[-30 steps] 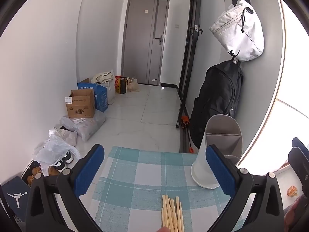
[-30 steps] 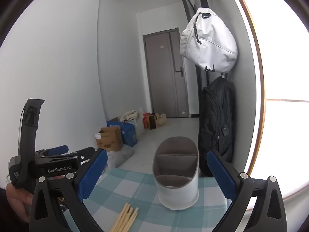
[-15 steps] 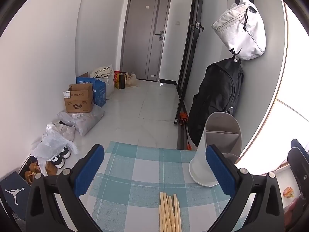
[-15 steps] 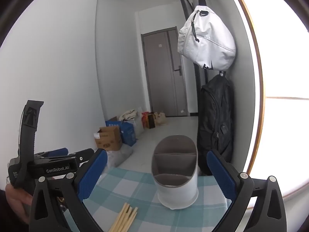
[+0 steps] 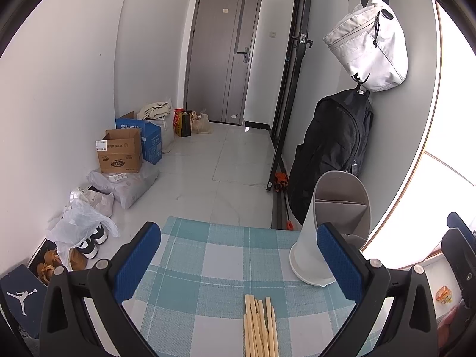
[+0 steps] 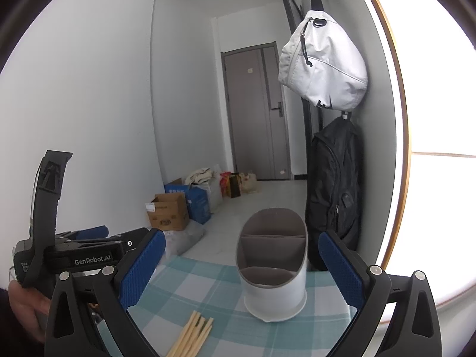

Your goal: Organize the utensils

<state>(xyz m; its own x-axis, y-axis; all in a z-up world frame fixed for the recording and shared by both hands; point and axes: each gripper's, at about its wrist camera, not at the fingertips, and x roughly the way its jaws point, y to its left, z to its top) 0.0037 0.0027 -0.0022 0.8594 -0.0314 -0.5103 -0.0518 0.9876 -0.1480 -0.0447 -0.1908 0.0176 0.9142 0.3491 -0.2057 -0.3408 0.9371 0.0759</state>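
Observation:
A bundle of wooden chopsticks (image 5: 260, 325) lies on the teal checked tablecloth (image 5: 208, 255) near its front edge; it also shows in the right wrist view (image 6: 192, 337). A white utensil holder with grey divided compartments (image 5: 333, 229) stands upright at the far right of the table, also in the right wrist view (image 6: 272, 270). My left gripper (image 5: 238, 264) is open and empty, above the chopsticks. My right gripper (image 6: 241, 270) is open and empty, facing the holder. The left gripper's body (image 6: 77, 255) shows at the left of the right wrist view.
A black backpack (image 5: 333, 148) and a white bag (image 5: 369, 44) hang on the wall right behind the table. Cardboard boxes (image 5: 120, 151), bags and shoes (image 5: 89, 238) line the floor at the left. A bright window (image 6: 440, 154) is at the right.
The left gripper has drawn back and tilted down a little, so more of the chopsticks shows. The right gripper has barely moved. Both stay open.

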